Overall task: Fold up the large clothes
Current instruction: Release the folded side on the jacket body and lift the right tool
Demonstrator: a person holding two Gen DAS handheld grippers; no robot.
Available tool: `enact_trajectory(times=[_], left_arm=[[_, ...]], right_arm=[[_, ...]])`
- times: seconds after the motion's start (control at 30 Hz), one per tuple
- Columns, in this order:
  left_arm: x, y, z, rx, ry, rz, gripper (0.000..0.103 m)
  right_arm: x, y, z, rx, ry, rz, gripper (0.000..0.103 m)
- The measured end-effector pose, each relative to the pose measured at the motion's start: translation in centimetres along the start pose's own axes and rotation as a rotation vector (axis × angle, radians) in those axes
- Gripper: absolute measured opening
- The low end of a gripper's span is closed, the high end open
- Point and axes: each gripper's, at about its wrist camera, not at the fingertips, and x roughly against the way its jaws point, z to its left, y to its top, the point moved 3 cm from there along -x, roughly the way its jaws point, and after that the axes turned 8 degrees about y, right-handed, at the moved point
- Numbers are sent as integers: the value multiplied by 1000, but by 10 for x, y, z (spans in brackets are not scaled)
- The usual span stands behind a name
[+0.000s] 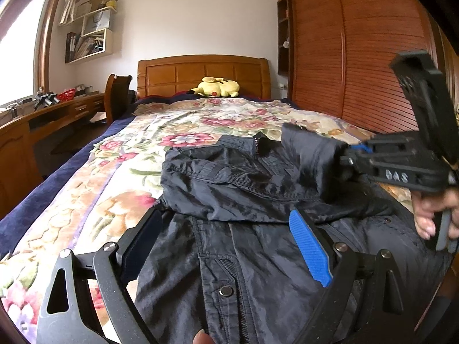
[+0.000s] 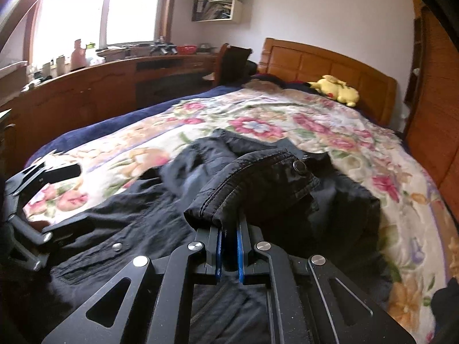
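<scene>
A dark navy jacket (image 1: 235,189) lies on the floral bedspread (image 1: 120,154), its left sleeve folded across the chest. My left gripper (image 1: 226,229) is open, its blue pads spread over the jacket's front placket, holding nothing. My right gripper (image 1: 348,154) comes in from the right and is shut on the right sleeve's cuff (image 1: 309,149), lifted above the jacket body. In the right wrist view the cuff (image 2: 258,183) with a snap button is pinched between the closed blue pads of my right gripper (image 2: 229,229). The left gripper (image 2: 43,200) shows at the left edge.
A yellow plush toy (image 1: 218,87) lies by the wooden headboard (image 1: 203,74). A wooden desk (image 2: 100,86) and chair (image 1: 117,97) stand left of the bed. A wardrobe (image 1: 358,57) lines the right side. Bedspread lies bare beyond the jacket.
</scene>
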Motion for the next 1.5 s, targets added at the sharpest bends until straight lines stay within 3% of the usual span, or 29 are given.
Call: enact_trajectory(times=[0.17,0.3,0.4,0.47,0.77,1.13,1.5], left_arm=[[-3,0,8,17,12,4,91],[-4,-1,10,20,17,7,91],[-4,-1,10,19,17,8,91],[-4,-1,10,21,15,7,91],[-5,-2,3,0,8,11,91],[-10,-2,-6,-7,3,29,91],[-20,-7,-18,-38,18,57,91]], right_arm=[[-2,-6,4,19,44,33,8],[-13,-15,-7,-4,10,110,13],[-13,-21,-15,-10,-31,137,47],[-8,-23,-18,-15,-32,137,57],[25,-44,-37,-46,-132,130,58],[23,-91,-83,-153,-296,180,58],[6,-113,-95,-247,-262,168,58]])
